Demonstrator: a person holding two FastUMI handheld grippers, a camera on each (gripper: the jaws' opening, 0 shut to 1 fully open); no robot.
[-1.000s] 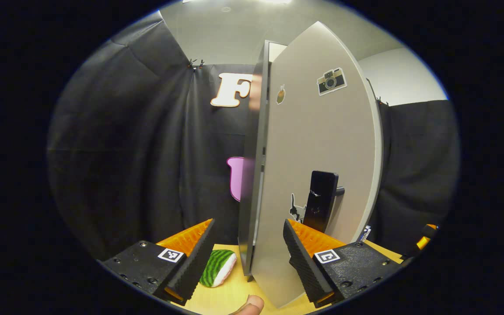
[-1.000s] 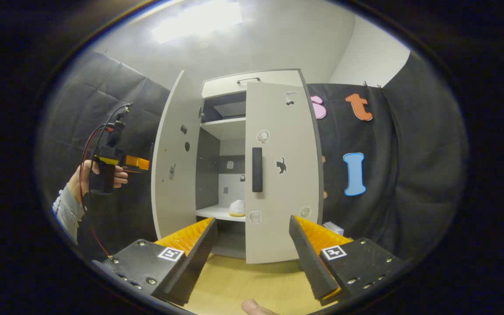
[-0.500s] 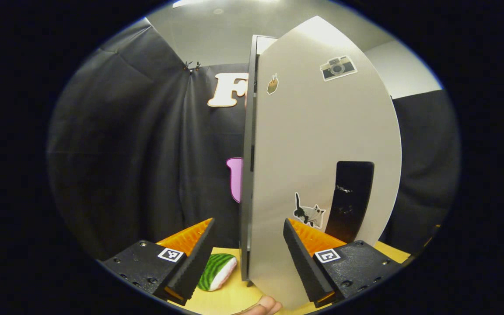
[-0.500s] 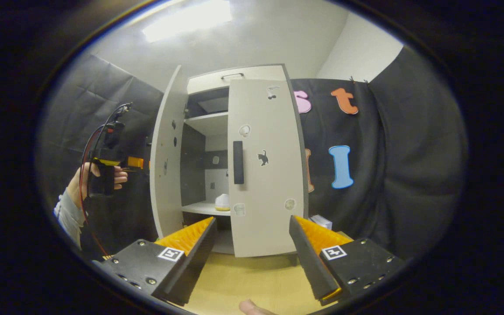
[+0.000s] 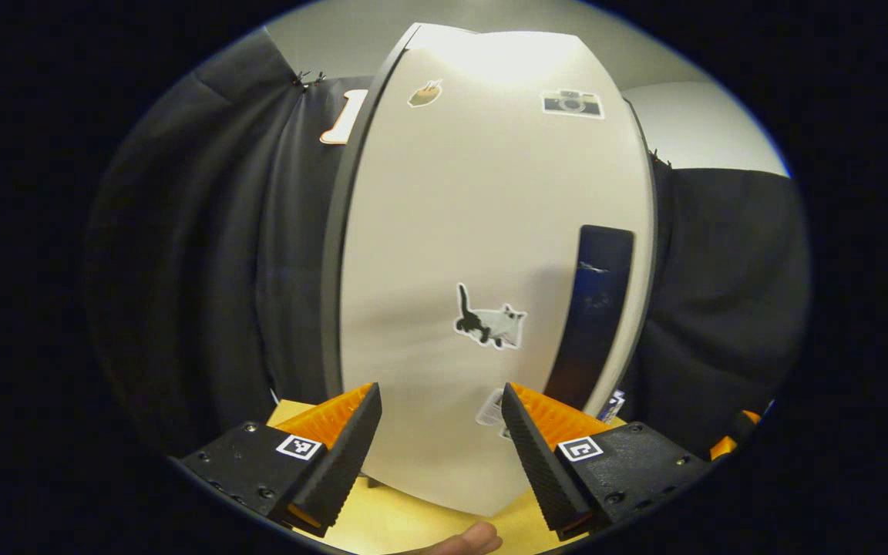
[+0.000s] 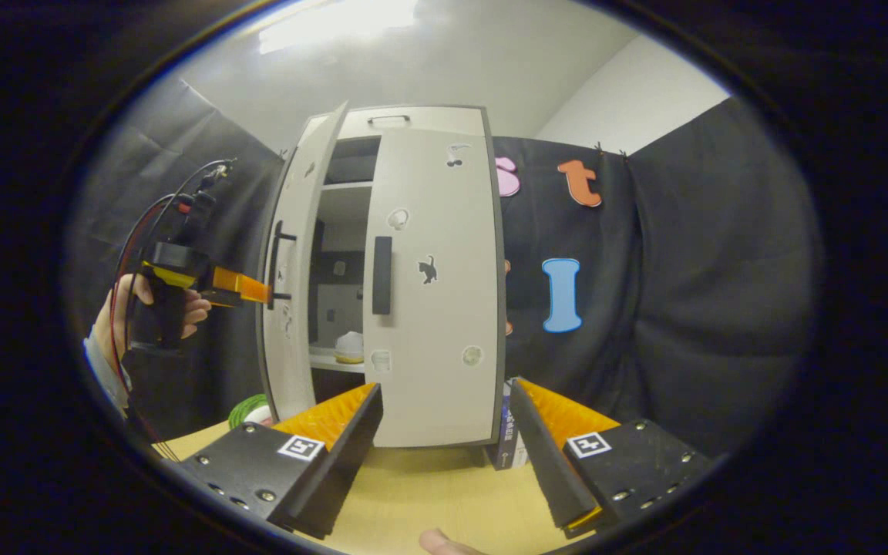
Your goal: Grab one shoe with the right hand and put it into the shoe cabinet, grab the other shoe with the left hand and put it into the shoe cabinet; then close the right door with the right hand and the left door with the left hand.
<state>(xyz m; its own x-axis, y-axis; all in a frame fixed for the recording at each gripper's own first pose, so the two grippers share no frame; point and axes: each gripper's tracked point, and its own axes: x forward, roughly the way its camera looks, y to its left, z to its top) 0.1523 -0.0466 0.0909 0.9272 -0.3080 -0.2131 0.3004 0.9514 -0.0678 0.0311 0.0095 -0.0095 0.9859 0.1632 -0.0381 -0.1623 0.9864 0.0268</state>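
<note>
Left door (image 6: pixel 290 285) ajar, right door (image 6: pixel 432 293) closed; shoe (image 6: pixel 349 347) on shelf; possibly a box (image 6: pixel 507 443) beside cabinet; both tools (image 5: pixel 438 432) (image 6: pixel 444 432) open, empty.

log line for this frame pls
phase: closing left door | right door: shut | left door: ajar | left gripper: open, at left door | right gripper: open, idle | shoe: on shelf

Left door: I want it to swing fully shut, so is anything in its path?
Nothing visible blocks the left door. The gap to the right door looks clear; a shoe sits back on the shelf.
</note>
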